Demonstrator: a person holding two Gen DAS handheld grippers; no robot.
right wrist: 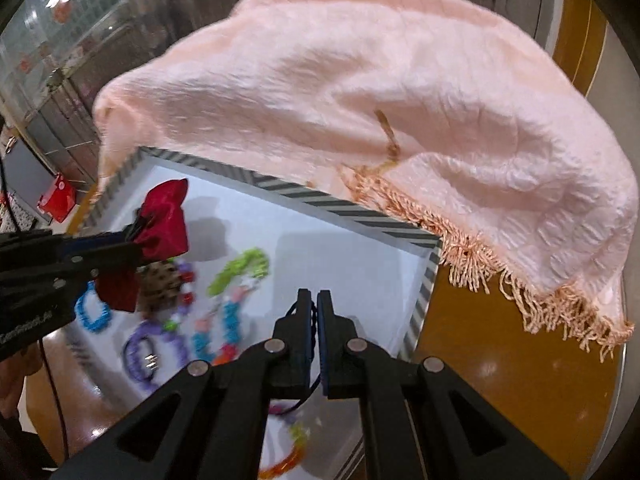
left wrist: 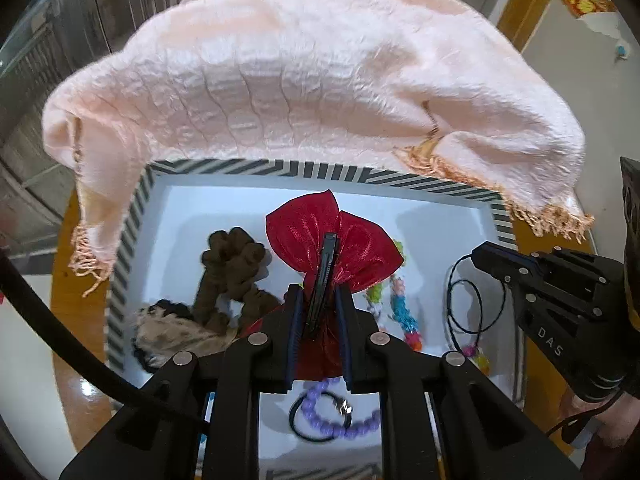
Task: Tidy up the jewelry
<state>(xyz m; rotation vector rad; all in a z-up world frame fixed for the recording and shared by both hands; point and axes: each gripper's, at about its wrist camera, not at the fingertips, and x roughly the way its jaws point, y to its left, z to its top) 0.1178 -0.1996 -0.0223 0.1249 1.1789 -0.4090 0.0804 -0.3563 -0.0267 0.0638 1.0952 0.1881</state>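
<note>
L gripper (left wrist: 318, 312) clamps red bow clip (left wrist: 332, 240) over tray (left wrist: 256, 168); R gripper (right wrist: 315, 312) shut, probably pinching black cord (left wrist: 464, 300).

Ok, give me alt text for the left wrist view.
The left gripper clamps a red bow clip over a white tray of beads and scrunchies. A pink scarf drapes the tray's far rim; the right gripper holds a thin cord.

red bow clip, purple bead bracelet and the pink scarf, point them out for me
red bow clip (left wrist: 362, 240), left wrist view, on the right lobe of the shiny red fabric
purple bead bracelet (left wrist: 352, 432), left wrist view, on the beads along its lower curve
pink scarf (left wrist: 304, 92), left wrist view, on the middle of the crinkled cloth
</note>
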